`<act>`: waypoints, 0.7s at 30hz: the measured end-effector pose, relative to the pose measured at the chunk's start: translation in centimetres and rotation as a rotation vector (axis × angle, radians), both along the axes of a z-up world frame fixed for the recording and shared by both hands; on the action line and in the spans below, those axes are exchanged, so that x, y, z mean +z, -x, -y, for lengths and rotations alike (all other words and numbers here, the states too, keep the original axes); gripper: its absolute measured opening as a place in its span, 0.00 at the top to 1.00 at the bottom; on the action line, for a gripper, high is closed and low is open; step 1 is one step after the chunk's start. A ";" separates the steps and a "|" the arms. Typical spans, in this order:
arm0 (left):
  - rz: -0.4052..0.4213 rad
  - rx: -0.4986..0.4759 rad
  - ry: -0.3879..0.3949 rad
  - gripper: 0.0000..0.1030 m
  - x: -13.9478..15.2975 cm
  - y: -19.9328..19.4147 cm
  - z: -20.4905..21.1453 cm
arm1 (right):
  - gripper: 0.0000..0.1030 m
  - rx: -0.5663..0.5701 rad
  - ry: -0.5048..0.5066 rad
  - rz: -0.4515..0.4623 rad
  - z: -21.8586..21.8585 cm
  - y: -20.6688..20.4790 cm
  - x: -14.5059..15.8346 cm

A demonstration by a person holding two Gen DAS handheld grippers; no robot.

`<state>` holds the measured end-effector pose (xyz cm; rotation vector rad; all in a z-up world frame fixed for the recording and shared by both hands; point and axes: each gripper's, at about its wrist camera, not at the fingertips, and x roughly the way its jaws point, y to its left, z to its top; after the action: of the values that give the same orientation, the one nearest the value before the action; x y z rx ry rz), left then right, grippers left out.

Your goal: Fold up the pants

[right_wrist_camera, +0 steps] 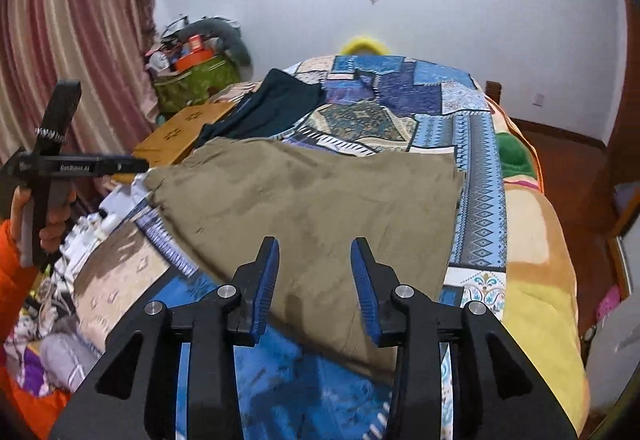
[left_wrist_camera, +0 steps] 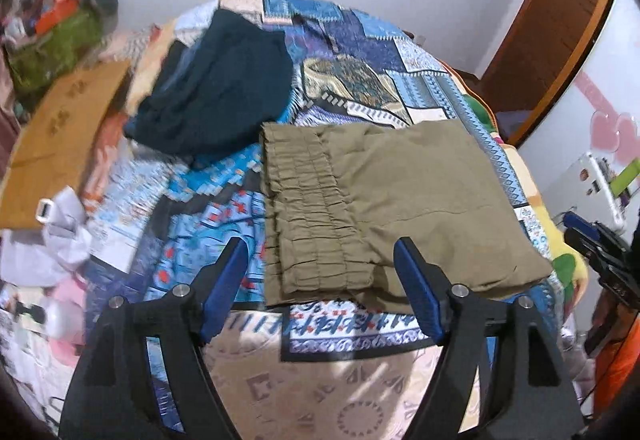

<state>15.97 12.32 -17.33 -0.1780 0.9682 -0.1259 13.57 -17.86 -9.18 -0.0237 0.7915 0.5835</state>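
Olive-green pants (left_wrist_camera: 400, 200) lie folded into a rectangle on the patterned bed cover, with the elastic waistband (left_wrist_camera: 312, 216) on the left. They also show in the right wrist view (right_wrist_camera: 320, 208). My left gripper (left_wrist_camera: 320, 280) is open and empty, held above the near edge of the pants. My right gripper (right_wrist_camera: 314, 280) is open and empty, above the near corner of the pants. The left gripper's body (right_wrist_camera: 60, 164), held in a hand, shows at the left of the right wrist view.
A dark teal garment (left_wrist_camera: 216, 88) lies crumpled on the blue patchwork bed cover (left_wrist_camera: 360, 36) beyond the pants. A wooden board (left_wrist_camera: 64, 132) and clutter sit left of the bed. A door (left_wrist_camera: 560, 32) and wooden floor (right_wrist_camera: 568, 156) are on the right.
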 end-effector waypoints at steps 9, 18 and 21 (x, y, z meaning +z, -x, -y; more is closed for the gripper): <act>-0.035 -0.029 -0.040 0.62 -1.7 -0.6 2.0 | 0.67 0.002 -0.039 -0.077 -2.5 -2.0 -2.1; 0.047 -0.029 -0.161 0.65 0.2 0.6 1.9 | 0.67 0.027 -0.007 -0.191 -4.2 -2.5 -5.2; 0.012 -0.031 -0.171 0.64 -1.2 0.6 1.7 | 0.67 0.028 0.021 -0.170 -3.8 -1.5 -5.6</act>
<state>15.41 10.60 -18.54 -0.0056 0.9655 -0.0717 15.05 -14.06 -14.73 -0.0044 0.9638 0.6088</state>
